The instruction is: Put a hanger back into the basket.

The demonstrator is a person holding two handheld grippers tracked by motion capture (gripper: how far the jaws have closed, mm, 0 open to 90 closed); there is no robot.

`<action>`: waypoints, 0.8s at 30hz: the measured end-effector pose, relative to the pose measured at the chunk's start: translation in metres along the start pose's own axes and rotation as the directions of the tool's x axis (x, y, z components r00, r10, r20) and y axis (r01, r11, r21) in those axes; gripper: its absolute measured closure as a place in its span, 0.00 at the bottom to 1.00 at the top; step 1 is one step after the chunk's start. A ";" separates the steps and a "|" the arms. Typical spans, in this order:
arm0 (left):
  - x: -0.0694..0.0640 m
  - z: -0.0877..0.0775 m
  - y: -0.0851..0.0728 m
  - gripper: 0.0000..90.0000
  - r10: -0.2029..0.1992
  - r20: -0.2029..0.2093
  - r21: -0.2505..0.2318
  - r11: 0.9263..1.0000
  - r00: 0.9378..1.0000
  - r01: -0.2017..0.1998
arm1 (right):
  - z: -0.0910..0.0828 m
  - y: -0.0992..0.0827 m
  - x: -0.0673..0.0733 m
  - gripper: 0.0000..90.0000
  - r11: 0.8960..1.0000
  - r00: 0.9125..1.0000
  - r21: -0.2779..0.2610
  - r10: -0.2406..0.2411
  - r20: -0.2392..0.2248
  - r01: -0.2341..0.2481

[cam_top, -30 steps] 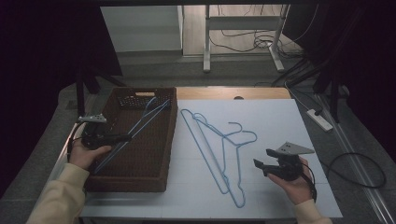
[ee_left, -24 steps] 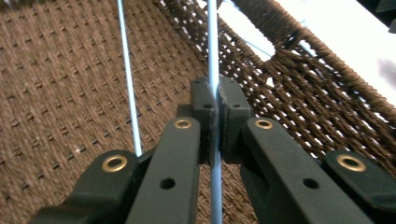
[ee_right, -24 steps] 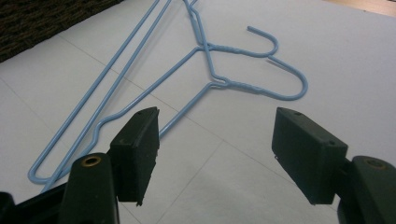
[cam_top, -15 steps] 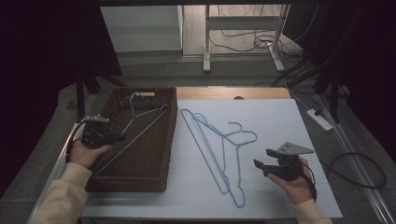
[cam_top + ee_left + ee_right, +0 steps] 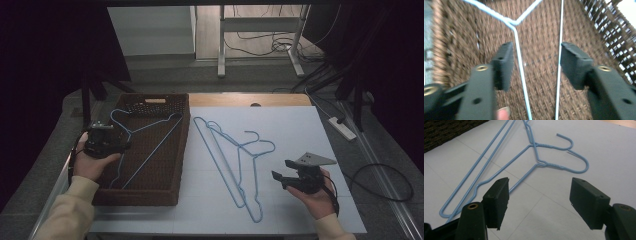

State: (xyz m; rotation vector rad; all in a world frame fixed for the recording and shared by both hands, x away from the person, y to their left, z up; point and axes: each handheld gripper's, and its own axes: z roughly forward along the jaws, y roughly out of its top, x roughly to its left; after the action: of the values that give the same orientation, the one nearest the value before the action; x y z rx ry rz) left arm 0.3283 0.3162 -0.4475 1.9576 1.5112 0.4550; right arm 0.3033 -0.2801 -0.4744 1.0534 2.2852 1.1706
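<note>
1. Dropping off: left tool [image 5: 122, 145] jaws just opened, blue hanger [image 5: 150, 145] released, lying in the wicker basket [image 5: 182, 150] (wire between, untouched).
2. Next: right tool [image 5: 281, 172], jaws apart and empty, needing a pinch on the two hangers [image 5: 235, 160] on the worktop [image 5: 300, 125].

A light-blue wire hanger [image 5: 145, 145] lies flat on the floor of the brown woven basket [image 5: 181, 150], its hook toward the basket's far left corner and its long bar slanting across the middle. Two more blue hangers [image 5: 235, 160] lie overlapped just right of the basket.
</note>
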 end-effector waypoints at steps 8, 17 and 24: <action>-0.018 -0.027 0.007 0.35 0.046 0.119 -0.118 0.993 0.992 -0.032 | 0.001 0.000 0.000 0.36 1.000 1.000 0.003 0.001 -0.001 -0.001; -0.052 -0.040 -0.001 0.31 0.151 0.215 -0.214 0.971 0.965 -0.104 | 0.003 -0.001 -0.001 0.34 1.000 1.000 0.019 0.009 -0.005 -0.009; -0.077 -0.054 -0.012 0.29 0.209 0.280 -0.293 0.948 0.937 -0.124 | 0.004 -0.002 -0.002 0.34 0.999 1.000 0.028 0.016 -0.007 -0.015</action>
State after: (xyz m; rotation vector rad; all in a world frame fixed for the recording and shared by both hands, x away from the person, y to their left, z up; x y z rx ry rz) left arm 0.2651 0.2588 -0.4074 1.8460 1.0319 0.3832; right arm 0.3063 -0.2805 -0.4781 1.0807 2.3088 1.1537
